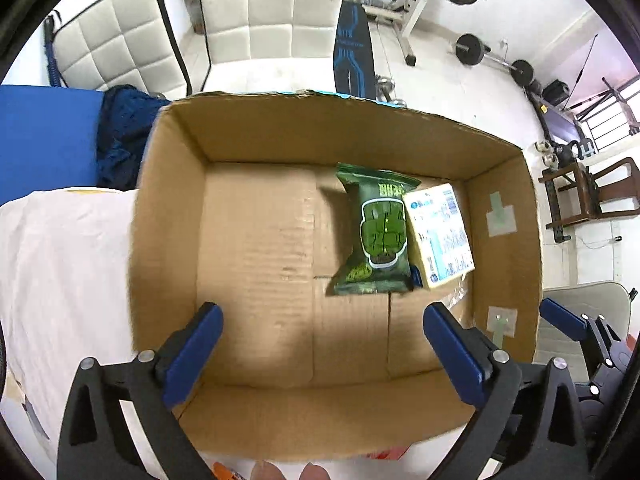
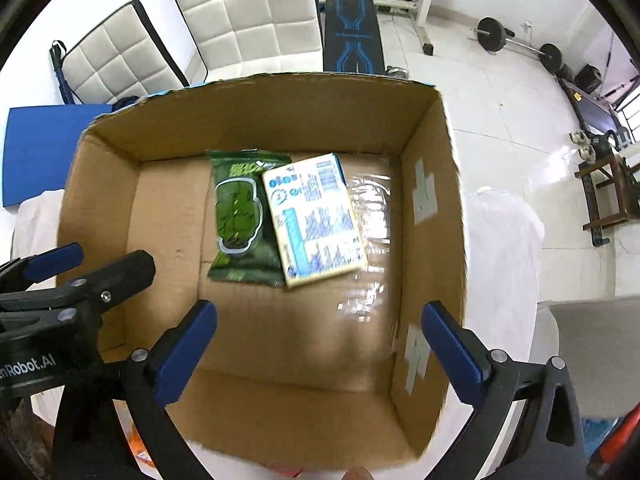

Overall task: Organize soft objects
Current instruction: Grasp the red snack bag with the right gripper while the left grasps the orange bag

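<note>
An open cardboard box (image 1: 168, 216) (image 2: 432, 152) stands below both grippers. On its floor lie a green soft pack (image 1: 376, 236) (image 2: 244, 216) and, overlapping its right edge, a pale yellow pack with blue print (image 1: 440, 236) (image 2: 316, 220). My left gripper (image 1: 322, 352) is open and empty above the box's near half. My right gripper (image 2: 320, 348) is open and empty above the box, to the right of the left one. The left gripper's body shows in the right wrist view (image 2: 60, 300); the right gripper's blue finger shows in the left wrist view (image 1: 560, 316).
The box rests on a white cloth (image 1: 60, 264) (image 2: 500, 248). A blue mat (image 1: 44, 132) and dark blue fabric (image 1: 124, 132) lie to the left. White quilted panels (image 1: 276, 8), a weight bench (image 2: 352, 36), barbells (image 2: 520, 44) and wooden chairs (image 1: 592, 196) stand beyond.
</note>
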Demonstrator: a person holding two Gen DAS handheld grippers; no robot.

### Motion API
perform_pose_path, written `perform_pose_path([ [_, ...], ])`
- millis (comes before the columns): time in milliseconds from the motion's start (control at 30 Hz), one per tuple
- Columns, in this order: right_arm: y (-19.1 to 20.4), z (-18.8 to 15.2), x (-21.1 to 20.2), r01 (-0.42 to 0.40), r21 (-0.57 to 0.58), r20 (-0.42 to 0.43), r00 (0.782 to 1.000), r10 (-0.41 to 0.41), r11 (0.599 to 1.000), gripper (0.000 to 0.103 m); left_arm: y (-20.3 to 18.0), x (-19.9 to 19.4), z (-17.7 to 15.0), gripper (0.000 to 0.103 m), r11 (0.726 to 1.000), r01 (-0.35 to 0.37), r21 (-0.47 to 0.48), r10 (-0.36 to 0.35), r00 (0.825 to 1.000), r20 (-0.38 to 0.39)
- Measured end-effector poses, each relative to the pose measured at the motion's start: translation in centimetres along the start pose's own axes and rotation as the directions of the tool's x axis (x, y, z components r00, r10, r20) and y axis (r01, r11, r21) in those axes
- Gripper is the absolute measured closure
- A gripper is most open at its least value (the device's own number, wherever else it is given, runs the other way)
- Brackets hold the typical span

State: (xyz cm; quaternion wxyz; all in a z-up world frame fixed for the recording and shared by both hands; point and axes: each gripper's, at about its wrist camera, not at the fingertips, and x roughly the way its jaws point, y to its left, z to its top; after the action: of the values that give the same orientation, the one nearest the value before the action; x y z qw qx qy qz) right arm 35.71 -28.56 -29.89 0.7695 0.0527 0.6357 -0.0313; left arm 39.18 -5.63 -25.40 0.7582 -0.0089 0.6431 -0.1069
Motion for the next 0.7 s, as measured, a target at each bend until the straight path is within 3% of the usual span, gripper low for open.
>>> perform_pose_path([
  [400,1.5,-6.3,-7.9,0.052,0.046,0.159,0.986,-0.059,0.998,0.000,-1.2,-8.6,-6.4,0.000,0.998,-0.030,0.050,0.020,0.983,0.184],
  [700,1.7,-10.5,-12.9,0.020,0.066,0.212,0.977,-0.034,0.998,0.000,-2.3,-12.9,-10.5,0.000,0.997,-0.062,0.045,0.049,0.966,0.255],
])
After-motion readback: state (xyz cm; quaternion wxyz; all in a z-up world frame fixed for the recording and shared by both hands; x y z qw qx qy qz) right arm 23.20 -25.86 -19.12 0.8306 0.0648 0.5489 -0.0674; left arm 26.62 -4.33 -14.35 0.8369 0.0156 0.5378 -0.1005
